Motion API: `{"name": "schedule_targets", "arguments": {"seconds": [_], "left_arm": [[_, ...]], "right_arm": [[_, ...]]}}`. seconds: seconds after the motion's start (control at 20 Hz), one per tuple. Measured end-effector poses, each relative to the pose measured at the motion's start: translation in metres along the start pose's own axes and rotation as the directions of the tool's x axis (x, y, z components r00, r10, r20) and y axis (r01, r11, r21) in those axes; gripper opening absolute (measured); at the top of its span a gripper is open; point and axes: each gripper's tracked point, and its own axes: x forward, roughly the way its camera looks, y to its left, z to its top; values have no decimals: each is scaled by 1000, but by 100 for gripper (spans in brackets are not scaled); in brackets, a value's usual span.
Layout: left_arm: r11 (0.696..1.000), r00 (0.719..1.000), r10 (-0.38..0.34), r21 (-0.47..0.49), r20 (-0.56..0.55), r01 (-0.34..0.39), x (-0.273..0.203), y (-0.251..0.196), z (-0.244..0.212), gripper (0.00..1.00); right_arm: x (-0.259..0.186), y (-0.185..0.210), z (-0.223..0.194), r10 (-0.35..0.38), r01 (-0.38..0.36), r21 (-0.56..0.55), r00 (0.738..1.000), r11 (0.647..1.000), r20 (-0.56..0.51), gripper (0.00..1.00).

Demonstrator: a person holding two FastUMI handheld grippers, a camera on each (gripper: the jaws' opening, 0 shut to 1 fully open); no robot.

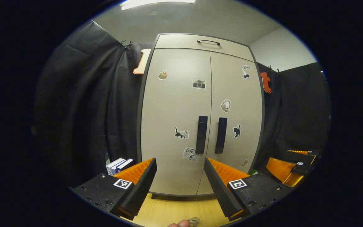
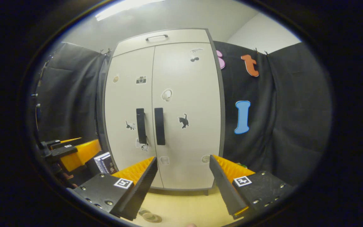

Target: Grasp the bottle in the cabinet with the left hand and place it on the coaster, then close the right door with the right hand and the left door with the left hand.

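A tall pale cabinet (image 1: 175,110) stands on the wooden table (image 1: 175,211) with both doors shut, so its inside is hidden. Two dark vertical handles (image 1: 201,134) sit side by side at the middle seam; stickers dot the doors. My left gripper (image 1: 180,160) is open and empty, a short way in front of the doors and centred near the handles. The same cabinet (image 2: 181,104) faces my right gripper (image 2: 183,157), which is also open and holds nothing. A round flat coaster-like disc (image 2: 150,217) lies on the table just below the right gripper.
Some books (image 1: 120,165) stand left of the cabinet's base. The right gripper (image 1: 290,167) shows at the far right of the left gripper view, the left gripper (image 2: 71,151) at the far left of the right gripper view. A fingertip (image 1: 180,224) shows beside a small round object (image 1: 195,221).
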Motion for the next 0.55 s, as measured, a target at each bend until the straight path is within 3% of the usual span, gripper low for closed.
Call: {"name": "schedule_targets", "arguments": {"seconds": [0.55], "left_arm": [[1000, 1000, 20, 7, -24, -20, -10, 6, -11, 96]], "right_arm": [[-9, -2, 3, -11, 11, 6, 1000, 1000, 2, 100]]}}
